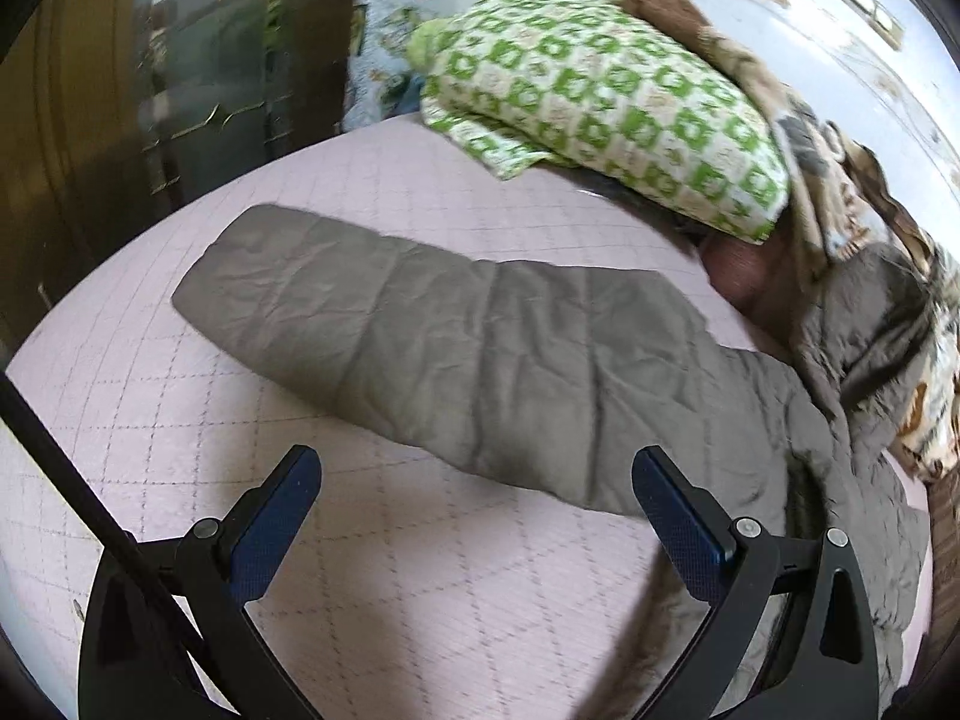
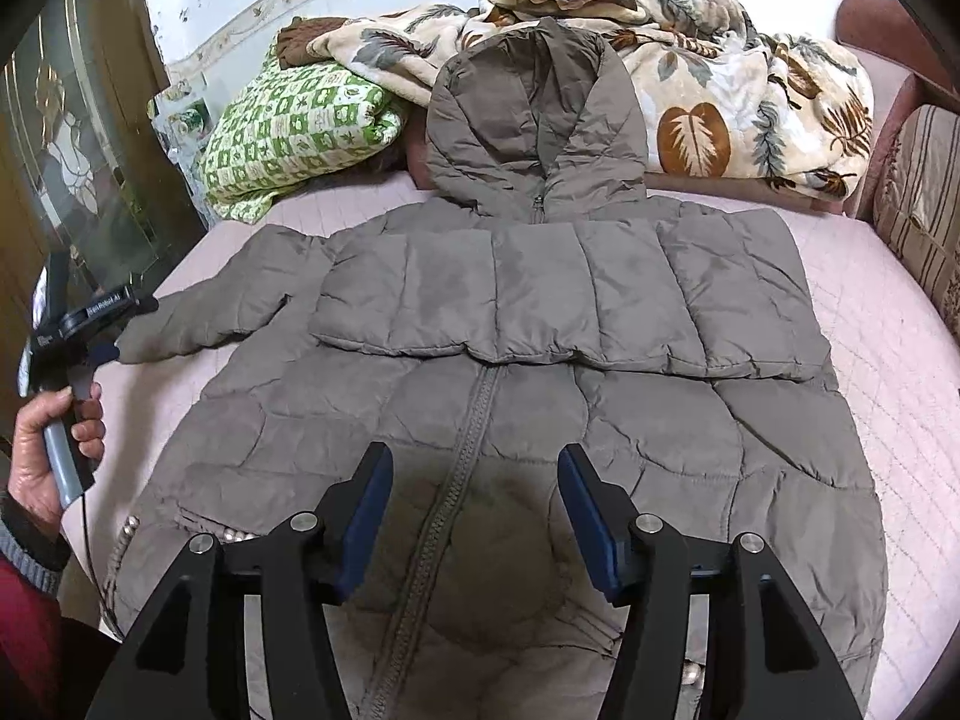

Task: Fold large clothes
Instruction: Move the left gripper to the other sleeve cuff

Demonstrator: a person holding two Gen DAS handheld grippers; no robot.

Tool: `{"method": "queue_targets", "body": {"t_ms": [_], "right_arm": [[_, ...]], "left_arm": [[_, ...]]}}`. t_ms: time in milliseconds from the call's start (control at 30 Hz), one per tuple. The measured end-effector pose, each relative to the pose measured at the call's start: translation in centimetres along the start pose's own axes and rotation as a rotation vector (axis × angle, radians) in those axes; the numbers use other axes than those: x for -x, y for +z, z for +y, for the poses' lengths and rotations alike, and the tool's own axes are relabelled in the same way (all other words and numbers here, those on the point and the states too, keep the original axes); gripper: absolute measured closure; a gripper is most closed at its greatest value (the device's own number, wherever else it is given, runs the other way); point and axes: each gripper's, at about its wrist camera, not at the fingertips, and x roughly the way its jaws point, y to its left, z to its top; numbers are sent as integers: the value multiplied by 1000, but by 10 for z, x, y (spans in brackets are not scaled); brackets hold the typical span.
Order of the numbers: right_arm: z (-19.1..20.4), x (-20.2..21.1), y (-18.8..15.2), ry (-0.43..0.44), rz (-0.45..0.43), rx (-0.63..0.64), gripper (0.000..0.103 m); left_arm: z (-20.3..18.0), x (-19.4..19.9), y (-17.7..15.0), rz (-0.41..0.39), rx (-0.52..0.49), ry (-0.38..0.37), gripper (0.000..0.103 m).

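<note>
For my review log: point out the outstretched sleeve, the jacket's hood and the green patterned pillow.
outstretched sleeve (image 1: 384,324), left wrist view, mid sleeve
hood (image 2: 534,114), right wrist view, hood centre
green patterned pillow (image 1: 606,96), left wrist view, top face

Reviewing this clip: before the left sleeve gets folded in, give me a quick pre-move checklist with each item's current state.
1. Grey-brown quilted puffer jacket lies front up on the pink quilted bedspread, zip closed: ok.
2. Right sleeve already folded across the chest: ok.
3. Left sleeve stretched out flat, not yet folded: ok.
4. Left gripper open, empty, hovering near the sleeve: ok.
5. Right gripper open above the zip, holding nothing: ok.
6. Hood leans up against the leaf-print blanket instead of lying flat: not ok.
</note>
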Motion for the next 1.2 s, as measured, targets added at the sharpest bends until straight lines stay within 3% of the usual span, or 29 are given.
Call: {"method": "queue_targets", "body": {"t_ms": [367, 700, 1000, 1133, 1200], "right_arm": [[6, -6, 2, 16, 1, 9, 41], [9, -6, 5, 31, -5, 23, 40], [3, -3, 6, 63, -16, -9, 38], [9, -7, 7, 69, -16, -2, 37], [12, -11, 6, 70, -9, 7, 37]], "left_arm": [[40, -15, 9, 35, 116, 8, 0], [62, -20, 11, 44, 192, -34, 0], [102, -24, 20, 39, 352, -172, 0], [120, -37, 21, 63, 466, -306, 4], [129, -39, 19, 53, 523, -292, 7]]}}
